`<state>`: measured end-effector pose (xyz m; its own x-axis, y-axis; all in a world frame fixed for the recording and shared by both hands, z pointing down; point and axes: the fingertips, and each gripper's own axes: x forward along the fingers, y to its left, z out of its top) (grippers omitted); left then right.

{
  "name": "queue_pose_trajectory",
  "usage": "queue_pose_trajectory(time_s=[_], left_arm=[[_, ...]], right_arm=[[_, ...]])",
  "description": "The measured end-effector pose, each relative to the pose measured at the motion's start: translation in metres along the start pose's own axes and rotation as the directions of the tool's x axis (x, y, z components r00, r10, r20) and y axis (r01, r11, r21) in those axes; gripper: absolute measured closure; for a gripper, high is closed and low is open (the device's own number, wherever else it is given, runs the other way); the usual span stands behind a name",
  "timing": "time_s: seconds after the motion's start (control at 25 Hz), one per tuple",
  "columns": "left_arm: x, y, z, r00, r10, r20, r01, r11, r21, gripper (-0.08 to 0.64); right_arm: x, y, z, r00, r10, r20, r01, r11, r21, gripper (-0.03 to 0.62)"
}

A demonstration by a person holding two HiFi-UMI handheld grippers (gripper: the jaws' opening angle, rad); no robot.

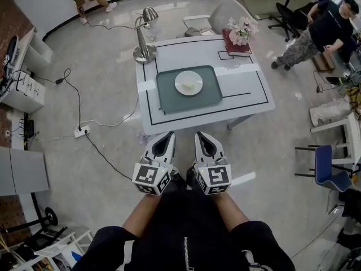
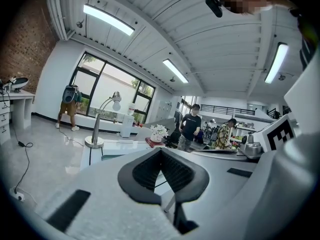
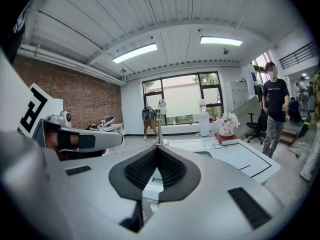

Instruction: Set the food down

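A white plate (image 1: 188,83) with a pale piece of food (image 1: 192,86) rests on a green tray (image 1: 169,99), in the middle of a white table (image 1: 248,92) marked with black lines. My left gripper (image 1: 168,135) and right gripper (image 1: 201,135) hang side by side at my waist, just short of the table's near edge and pointing toward it. Both are shut with nothing between the jaws. The left gripper view shows the left gripper (image 2: 161,151) closed tip to tip. The right gripper (image 3: 156,149) looks the same in its own view.
A desk lamp (image 1: 145,38) stands at the table's far left corner, and flowers (image 1: 241,31) on a red book at the far right. A chair (image 1: 223,14) sits behind the table. Cables and a power strip (image 1: 82,131) lie on the floor to the left. A blue chair (image 1: 327,168) and a person (image 1: 324,30) are on the right.
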<state>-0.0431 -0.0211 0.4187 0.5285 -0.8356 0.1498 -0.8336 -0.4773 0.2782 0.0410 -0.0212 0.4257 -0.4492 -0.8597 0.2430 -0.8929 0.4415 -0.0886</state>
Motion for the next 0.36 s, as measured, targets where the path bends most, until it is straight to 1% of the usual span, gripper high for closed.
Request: queue_pose_trajectory(time_s=[0.36], left_arm=[[0.0037, -0.0015, -0.0002, 1.0, -0.008, -0.002, 0.008, 1.0, 0.004, 0.555]], right_arm=[[0.0008, -0.0022, 0.0003, 1.0, -0.002, -0.004, 0.002, 1.0, -0.005, 0.584]])
